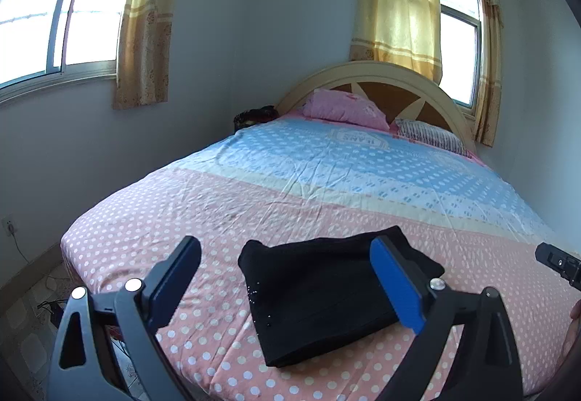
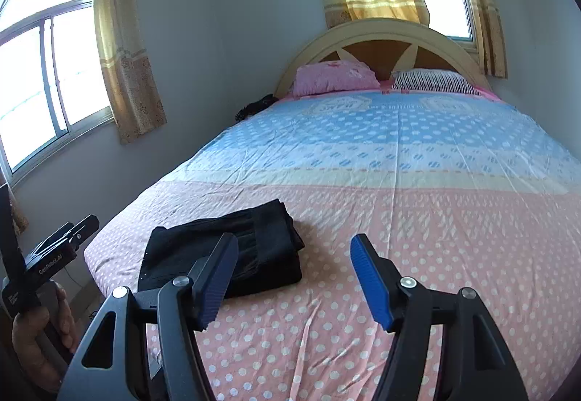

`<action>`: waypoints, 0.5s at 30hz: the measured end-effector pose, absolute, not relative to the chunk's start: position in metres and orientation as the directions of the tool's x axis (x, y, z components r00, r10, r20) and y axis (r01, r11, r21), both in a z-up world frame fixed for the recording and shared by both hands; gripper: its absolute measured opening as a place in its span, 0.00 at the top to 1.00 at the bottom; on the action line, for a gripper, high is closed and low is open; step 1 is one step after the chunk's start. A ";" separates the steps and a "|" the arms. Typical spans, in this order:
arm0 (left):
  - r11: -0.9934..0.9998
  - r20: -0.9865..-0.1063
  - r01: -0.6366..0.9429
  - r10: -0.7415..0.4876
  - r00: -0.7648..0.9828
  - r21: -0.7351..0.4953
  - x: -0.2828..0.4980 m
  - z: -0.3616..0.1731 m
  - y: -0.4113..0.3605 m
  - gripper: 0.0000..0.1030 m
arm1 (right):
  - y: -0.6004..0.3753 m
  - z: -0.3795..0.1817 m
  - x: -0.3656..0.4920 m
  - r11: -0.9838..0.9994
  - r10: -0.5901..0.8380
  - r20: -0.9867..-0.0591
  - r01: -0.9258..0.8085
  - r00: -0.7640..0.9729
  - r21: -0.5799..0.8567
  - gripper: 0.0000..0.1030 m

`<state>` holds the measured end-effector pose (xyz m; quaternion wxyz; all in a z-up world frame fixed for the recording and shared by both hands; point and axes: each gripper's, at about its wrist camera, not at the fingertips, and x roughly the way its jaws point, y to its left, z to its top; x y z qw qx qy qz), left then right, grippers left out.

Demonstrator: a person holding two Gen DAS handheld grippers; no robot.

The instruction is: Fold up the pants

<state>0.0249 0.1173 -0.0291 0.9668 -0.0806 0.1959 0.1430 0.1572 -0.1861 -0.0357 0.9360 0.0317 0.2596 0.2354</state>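
Black pants (image 1: 326, 295) lie folded into a compact, layered rectangle near the foot of a bed (image 1: 203, 205), on the pink polka-dot part of the sheet, close to the left edge of the mattress. The bundle sits flat and squared, edges roughly aligned, which suggests the folding is done or nearly so and the bed serves as the work surface. The left gripper (image 1: 287, 286) hangs above and in front of the pants, its fingers (image 1: 397, 286) spread wide and grasping nothing; one blue pad overlaps the bundle in the left wrist view, but whether it touches the cloth cannot be told. The right gripper (image 2: 290, 279) hangs over bare sheet just right of the pants, its fingers (image 2: 370, 281) likewise released and empty, apart from the fabric. Both tools appear drawn back toward the foot of the bed, a posture that fits letting go rather than reaching in. A pink pillow (image 2: 334, 78) and a striped pillow (image 2: 432, 80) rest against the headboard (image 2: 385, 34), well apart from the pants.
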 end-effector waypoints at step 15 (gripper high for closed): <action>0.948 -0.326 -0.294 0.242 0.914 -0.121 0.004 -0.009 0.105 0.00 | -0.181 -0.015 0.122 0.869 0.489 -0.423 -0.470 0.763 0.157 0.36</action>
